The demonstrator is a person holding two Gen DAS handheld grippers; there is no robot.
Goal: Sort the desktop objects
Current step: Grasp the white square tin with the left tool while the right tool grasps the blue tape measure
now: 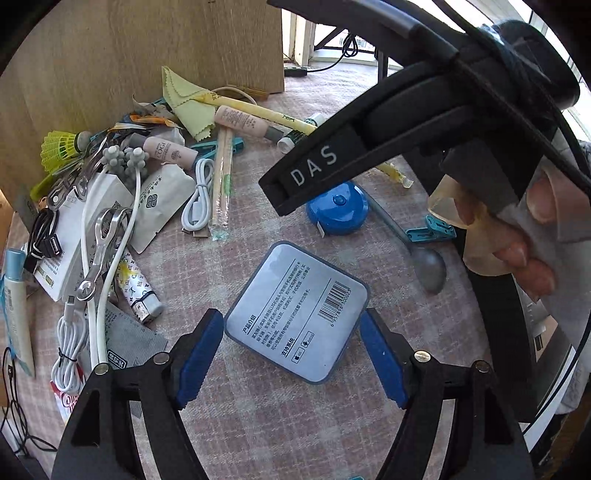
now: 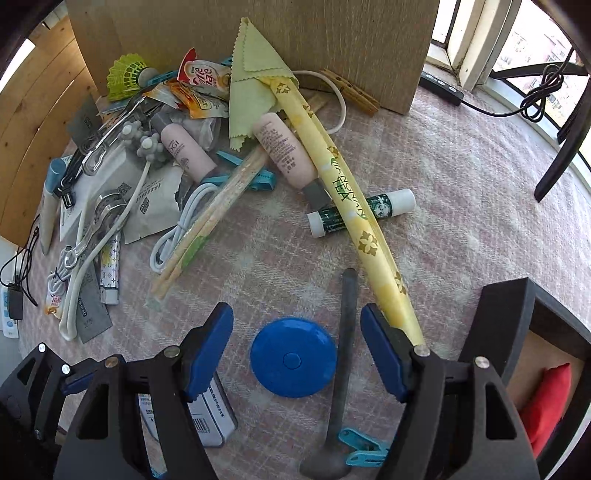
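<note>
My left gripper (image 1: 291,325) is open, its blue pads on either side of a flat grey-blue box (image 1: 297,310) with a barcode, lying on the pink checked cloth; whether the pads touch it I cannot tell. My right gripper (image 2: 297,326) is open above a round blue tape measure (image 2: 293,356), which also shows in the left wrist view (image 1: 338,208). A grey spoon (image 2: 345,332) lies just right of the tape measure, and a long yellow tea stick (image 2: 343,192) runs under the right finger. The box's end shows in the right wrist view (image 2: 210,413).
A pile lies at the left: white cables (image 1: 197,197), pink tubes (image 2: 286,151), chopsticks (image 2: 207,218), metal tongs (image 1: 103,247), yellow shuttlecock (image 2: 127,74), yellow cloth (image 2: 253,88), lip balm (image 2: 362,212), teal clips (image 1: 430,229). A wooden board (image 2: 258,26) stands behind. A dark-framed bin (image 2: 524,332) is at right.
</note>
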